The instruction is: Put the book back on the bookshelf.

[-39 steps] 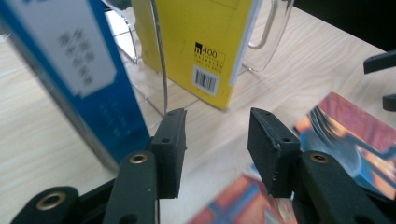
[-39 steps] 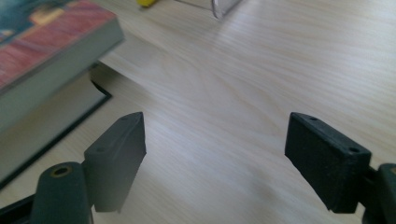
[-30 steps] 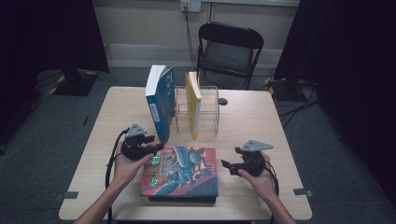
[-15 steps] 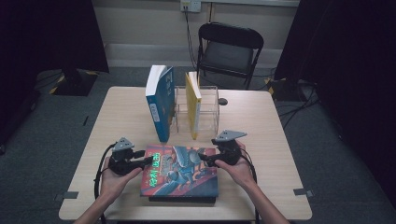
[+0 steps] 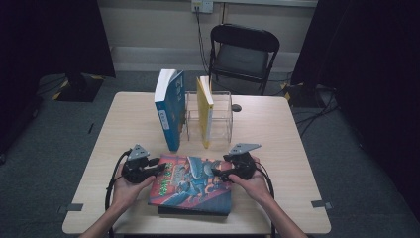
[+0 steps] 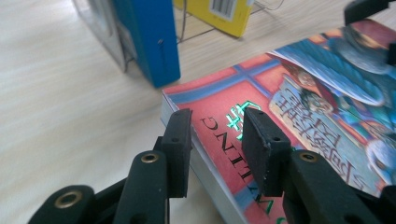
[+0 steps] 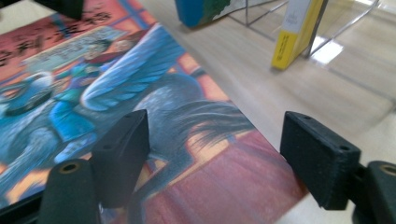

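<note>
Dark curtains and a black folding chair (image 5: pixel 243 52) frame the far side of a pale wooden table (image 5: pixel 282 129), where a person seated at the near edge works with a handheld gripper in each hand. Flat on the near middle of the table lies a thick paperback with a red, blue-illustrated cover (image 5: pixel 194 182), resting on a darker book (image 5: pixel 195 211) whose edge shows beneath it at the near side. At the paperback's left edge, the left gripper (image 5: pixel 159 167) points right, its jaws straddling the corner of the book: one black pad sits just outside the page edges, the other above the cover's lettering, as the left gripper view shows (image 6: pixel 215 148). The jaws have just been closing, with the book's edge between them, but a visible gap remains on each side and the pads do not yet press on it. At the paperback's right edge, the right gripper (image 5: pixel 217 173) points left, its jaws spread wide over the cover's right border and the bare wood beside it (image 7: pixel 219 154); they have narrowed slightly yet clamp nothing. Farther back, a blue book (image 5: pixel 170 110) stands upright against the left side of a clear wire book rack (image 5: pixel 224 118), and a yellow book (image 5: pixel 204 111) stands inside the rack.
</note>
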`<state>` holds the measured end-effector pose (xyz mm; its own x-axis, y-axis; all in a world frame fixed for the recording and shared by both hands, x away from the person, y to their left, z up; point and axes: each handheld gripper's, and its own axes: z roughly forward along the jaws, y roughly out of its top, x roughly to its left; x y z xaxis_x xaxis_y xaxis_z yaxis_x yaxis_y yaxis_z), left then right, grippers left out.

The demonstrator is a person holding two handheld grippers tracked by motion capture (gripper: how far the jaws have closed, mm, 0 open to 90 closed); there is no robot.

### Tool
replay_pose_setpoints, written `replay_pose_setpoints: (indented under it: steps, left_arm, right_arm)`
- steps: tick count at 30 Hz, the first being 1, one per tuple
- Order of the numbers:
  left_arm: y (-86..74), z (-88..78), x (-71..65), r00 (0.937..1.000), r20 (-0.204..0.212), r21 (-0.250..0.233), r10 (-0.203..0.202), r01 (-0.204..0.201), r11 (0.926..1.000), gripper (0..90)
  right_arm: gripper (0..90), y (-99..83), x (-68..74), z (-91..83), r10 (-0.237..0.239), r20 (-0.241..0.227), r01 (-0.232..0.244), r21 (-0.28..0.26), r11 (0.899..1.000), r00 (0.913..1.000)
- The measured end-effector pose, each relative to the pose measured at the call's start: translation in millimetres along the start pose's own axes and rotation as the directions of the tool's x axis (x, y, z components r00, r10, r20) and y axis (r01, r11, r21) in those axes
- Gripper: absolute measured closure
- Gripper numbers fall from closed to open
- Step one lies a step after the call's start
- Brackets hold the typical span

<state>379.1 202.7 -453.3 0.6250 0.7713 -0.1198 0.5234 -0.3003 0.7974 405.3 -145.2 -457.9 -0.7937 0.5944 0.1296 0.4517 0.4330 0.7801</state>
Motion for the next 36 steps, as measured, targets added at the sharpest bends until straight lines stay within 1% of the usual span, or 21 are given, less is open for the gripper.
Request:
replay_pose_setpoints:
  steps: [2,3,4,6,7,8,9,11,12,13,16,18,19,20,22,24,25,30,31,34,36]
  left_arm:
    - [5.0,6.2,0.0,0.9999,0.012,0.006,0.009,-0.009,0.9999,63.4]
    - [6.9,8.1,-0.4,0.9998,0.016,0.010,0.015,-0.015,0.9998,63.4]
    - [10.1,11.7,-1.8,0.9997,0.024,0.016,0.010,-0.010,0.9998,63.5]
    - [15.6,16.9,-4.3,0.9988,0.028,0.030,0.040,-0.041,0.9987,63.7]
    - [18.1,19.8,-5.3,0.9980,0.040,0.034,0.049,-0.050,0.9982,63.8]
    - [20.1,22.4,-4.8,0.9975,0.054,0.038,0.046,-0.048,0.9981,63.8]
    - [21.1,24.7,-5.1,0.9976,0.061,0.036,0.033,-0.035,0.9987,64.0]
    - [24.6,28.5,-6.3,0.9955,0.070,0.041,0.063,-0.066,0.9969,64.2]
    - [25.4,31.1,-7.8,0.9954,0.076,0.038,0.058,-0.061,0.9974,64.3]
    - [26.4,32.7,-8.9,0.9956,0.080,0.039,0.048,-0.052,0.9979,64.4]
    - [31.5,33.5,-9.3,0.9935,0.086,0.067,0.074,-0.080,0.9945,64.4]
    - [29.6,32.5,-8.1,0.9931,0.091,0.055,0.073,-0.079,0.9953,64.3]
    - [27.9,31.1,-7.4,0.9930,0.098,0.053,0.066,-0.071,0.9961,64.3]
    - [26.7,28.9,-6.3,0.9920,0.106,0.058,0.068,-0.075,0.9955,64.3]
    - [24.3,23.0,-6.1,0.9909,0.119,0.074,0.062,-0.071,0.9947,62.9]
    - [20.2,15.5,-7.8,0.9899,0.120,0.082,0.077,-0.087,0.9928,62.0]
    - [18.0,12.8,-8.8,0.9900,0.120,0.081,0.075,-0.085,0.9931,61.4]
    - [-1.9,-12.6,-13.6,0.9877,0.131,0.079,0.084,-0.095,0.9923,59.9]
    - [-5.3,-17.9,-13.7,0.9886,0.124,0.081,0.085,-0.096,0.9921,58.6]
    - [-16.0,-31.0,-15.3,0.9870,0.147,0.085,0.066,-0.079,0.9932,56.6]
    - [-22.4,-38.8,-16.4,0.9866,0.153,0.085,0.056,-0.069,0.9940,54.8]
  right_arm:
    - [27.2,-5.6,1.8,-6.2,0.009,-0.022,-0.009,0.003,1.000,0.9997]
    - [28.7,-8.1,3.6,-9.0,0.008,-0.023,-0.008,0.001,1.000,0.9997]
    - [29.3,-9.8,5.4,-11.1,0.007,-0.024,-0.007,0.001,1.000,0.9997]
    - [30.8,-14.2,11.8,-17.9,-0.008,-0.015,0.008,0.004,1.000,0.9999]
    - [31.4,-16.1,15.1,-20.9,-0.013,-0.011,0.013,0.007,1.000,0.9999]
    - [31.8,-18.0,18.1,-23.9,-0.021,-0.009,0.021,0.010,1.000,0.9997]
    - [31.7,-20.4,20.6,-26.8,-0.028,-0.012,0.028,0.012,1.000,0.9995]
    - [31.7,-25.6,24.9,-32.9,-0.028,-0.016,0.028,0.015,0.999,0.9995]
    - [31.7,-27.5,26.4,-34.8,-0.026,-0.016,0.027,0.013,1.000,0.9995]
    - [31.8,-30.1,28.3,-37.8,-0.023,-0.020,0.023,0.016,1.000,0.9995]
    - [31.8,-33.8,30.9,-40.9,-0.021,-0.022,0.021,0.008,1.000,0.9995]
    - [31.9,-33.1,30.0,-40.6,-0.024,-0.029,0.024,0.009,1.000,0.9993]
    - [32.2,-32.8,29.1,-40.0,-0.024,-0.033,0.025,0.009,1.000,0.9992]
    - [32.1,-32.2,29.0,-38.9,-0.021,-0.035,0.021,0.005,1.000,0.9992]
    - [32.2,-29.2,29.3,-36.1,-0.027,-0.024,0.027,0.006,1.000,0.9993]
    - [33.0,-24.8,28.9,-31.5,-0.037,-0.022,0.037,0.008,0.999,0.9991]
    - [34.1,-22.2,28.5,-28.6,-0.037,-0.025,0.037,0.008,0.999,0.9990]
    - [37.1,-9.0,27.6,-14.2,-0.050,-0.034,0.051,0.017,0.999,0.9981]
    - [37.6,-5.9,27.1,-10.6,-0.049,-0.041,0.050,0.019,0.999,0.9979]
    - [37.7,0.9,27.4,-2.5,-0.052,-0.052,0.053,0.027,0.998,0.9973]
    - [37.9,2.9,27.9,1.0,-0.049,-0.058,0.050,0.024,0.998,0.9971]
